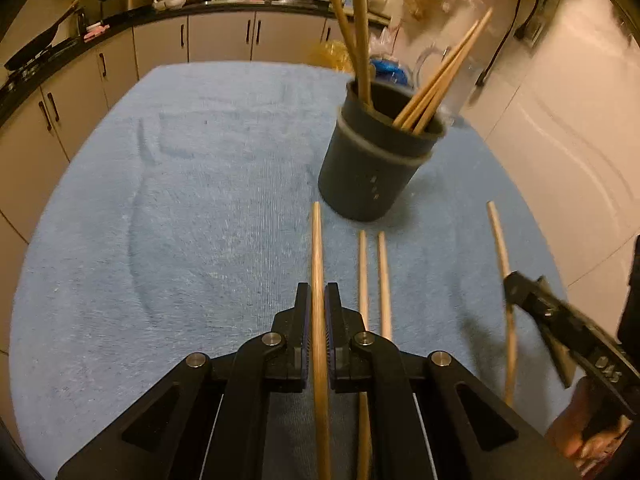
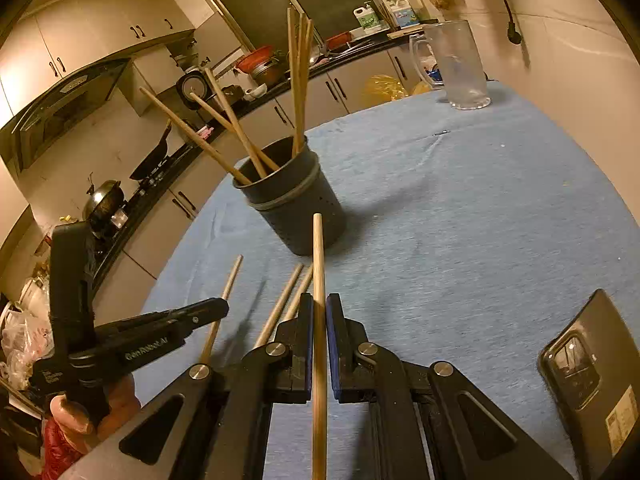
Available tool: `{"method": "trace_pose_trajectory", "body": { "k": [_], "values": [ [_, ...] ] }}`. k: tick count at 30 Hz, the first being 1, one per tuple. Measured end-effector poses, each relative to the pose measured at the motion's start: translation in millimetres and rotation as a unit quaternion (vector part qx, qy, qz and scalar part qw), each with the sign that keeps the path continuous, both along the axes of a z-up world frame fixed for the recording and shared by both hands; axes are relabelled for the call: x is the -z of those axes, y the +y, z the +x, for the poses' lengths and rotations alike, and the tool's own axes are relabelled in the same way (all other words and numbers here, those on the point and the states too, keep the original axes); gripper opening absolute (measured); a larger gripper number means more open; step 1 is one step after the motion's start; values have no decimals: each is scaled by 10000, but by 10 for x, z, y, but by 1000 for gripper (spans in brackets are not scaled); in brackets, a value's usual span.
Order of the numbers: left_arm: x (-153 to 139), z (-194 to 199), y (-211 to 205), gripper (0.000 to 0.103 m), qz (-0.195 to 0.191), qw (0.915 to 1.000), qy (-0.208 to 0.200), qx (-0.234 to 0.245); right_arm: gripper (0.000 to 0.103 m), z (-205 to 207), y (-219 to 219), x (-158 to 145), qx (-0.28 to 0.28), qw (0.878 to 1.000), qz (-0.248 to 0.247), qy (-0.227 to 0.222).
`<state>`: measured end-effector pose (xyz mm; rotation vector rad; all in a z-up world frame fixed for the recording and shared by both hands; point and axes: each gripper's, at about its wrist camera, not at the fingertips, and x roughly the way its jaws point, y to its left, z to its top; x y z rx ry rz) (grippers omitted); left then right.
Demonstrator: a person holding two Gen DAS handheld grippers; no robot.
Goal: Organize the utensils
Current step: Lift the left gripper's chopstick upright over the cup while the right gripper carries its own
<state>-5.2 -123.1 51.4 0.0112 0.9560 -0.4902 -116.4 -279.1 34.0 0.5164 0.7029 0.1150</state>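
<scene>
the left gripper (image 1: 318,308) pinches one chopstick (image 1: 318,264) off the blue towel (image 1: 180,200); two loose chopsticks (image 1: 374,280) lie just beside it, the dark holder (image 1: 372,176) already keeps several, and the right gripper (image 2: 319,316) clamps another chopstick (image 2: 318,264), so four remain.

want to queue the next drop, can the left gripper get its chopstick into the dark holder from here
Probably yes. The left gripper is shut on a chopstick pointing toward the holder, with bare cloth between. Chopsticks already inside lean to the sides, leaving part of the mouth open.
</scene>
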Motion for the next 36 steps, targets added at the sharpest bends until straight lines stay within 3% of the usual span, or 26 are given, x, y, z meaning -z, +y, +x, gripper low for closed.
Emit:
{"method": "trace_pose_trajectory", "body": {
  "k": [14,36],
  "values": [
    [-703,-416,324,6,-546,9944,-900,12,7,-146,96,-344,99,9987,-195,-452],
    [-942,-533,350,6,-755,9889,-1277,-4,7,-358,153,-767,230,9933,-416,-1055]
  ]
}}
